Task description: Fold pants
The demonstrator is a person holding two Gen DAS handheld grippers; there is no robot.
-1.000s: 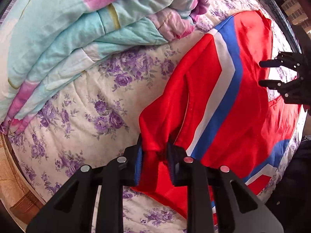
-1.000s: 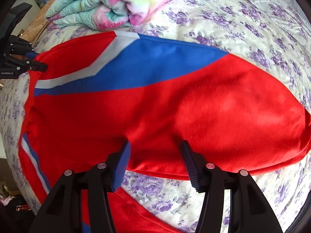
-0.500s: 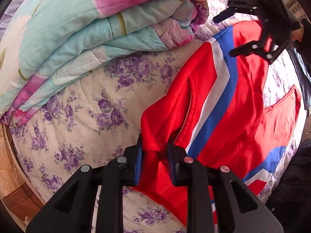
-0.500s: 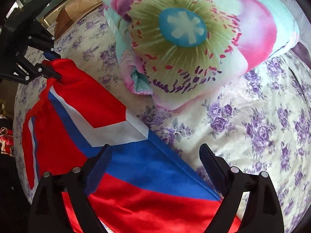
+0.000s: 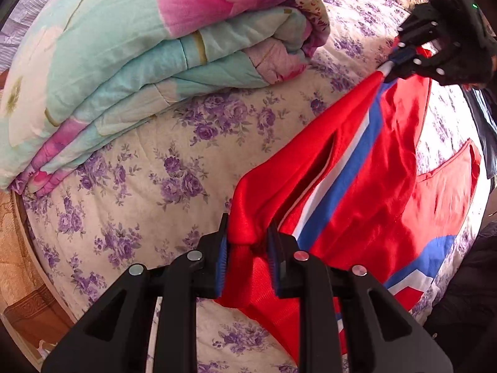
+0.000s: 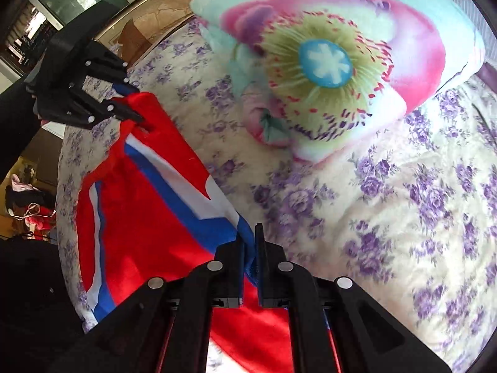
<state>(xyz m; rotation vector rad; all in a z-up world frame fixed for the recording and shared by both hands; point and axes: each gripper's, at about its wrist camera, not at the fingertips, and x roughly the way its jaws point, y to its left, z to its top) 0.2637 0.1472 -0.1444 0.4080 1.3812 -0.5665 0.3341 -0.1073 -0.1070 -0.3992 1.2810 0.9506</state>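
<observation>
Left tool point(image 5: 248, 248) pinching red pants point(image 5: 357, 186) waistband, right tool point(image 6: 248, 255) just closed on blue stripe edge, floral bed point(image 6: 403, 217) beneath

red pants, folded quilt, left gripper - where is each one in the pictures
red pants point(image 5: 366, 192), left wrist view, on the red cloth beside the blue stripe.
folded quilt point(image 5: 130, 71), left wrist view, on its turquoise top layer.
left gripper point(image 5: 248, 233), left wrist view, midway between the fingertips, which pinch the pants.

No legible text, label, brand, number or sign is showing in either wrist view; nothing readable is appearing on any fabric or on any other surface in view.
</observation>
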